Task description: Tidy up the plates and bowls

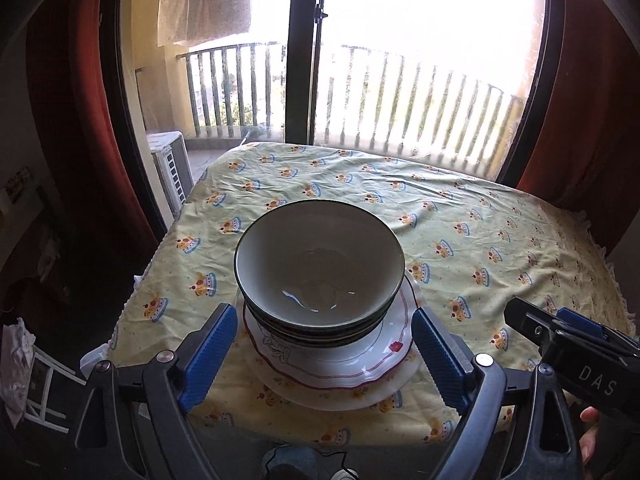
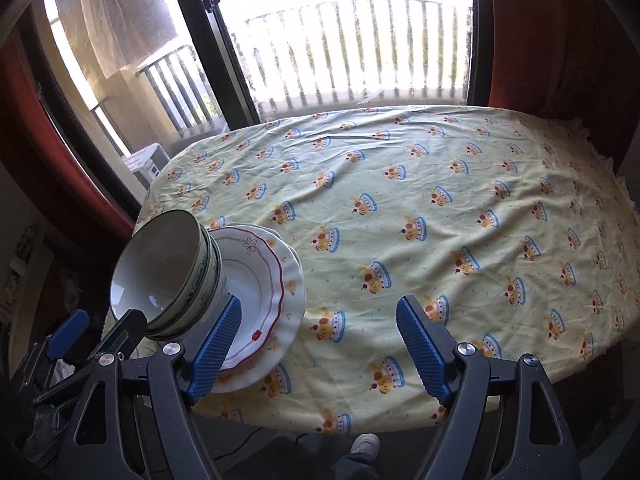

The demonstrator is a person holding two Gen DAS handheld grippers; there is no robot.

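Task is looking essentially done: the green-rimmed bowls are sitting nested in one stack on the red-trimmed plate, which is resting on a plain white plate underneath. Whole pile is standing near the front-left edge of the table, on the yellow crown-print tablecloth. No other plates or bowls are showing anywhere on the cloth in either view, so I'm judging nothing is left to gather; maybe only nudging the pile in from the edge.

Left gripper is hanging with jaws wide, holding nothing. The stack is lying between and just beyond its two blue pads, apart from both as far as I can tell.

Right gripper is also showing jaws wide and empty. The stack is sitting off to its left: the plates' rim is passing behind the left pad, with no contact I can confirm, and only bare tablecloth is lying between its jaws
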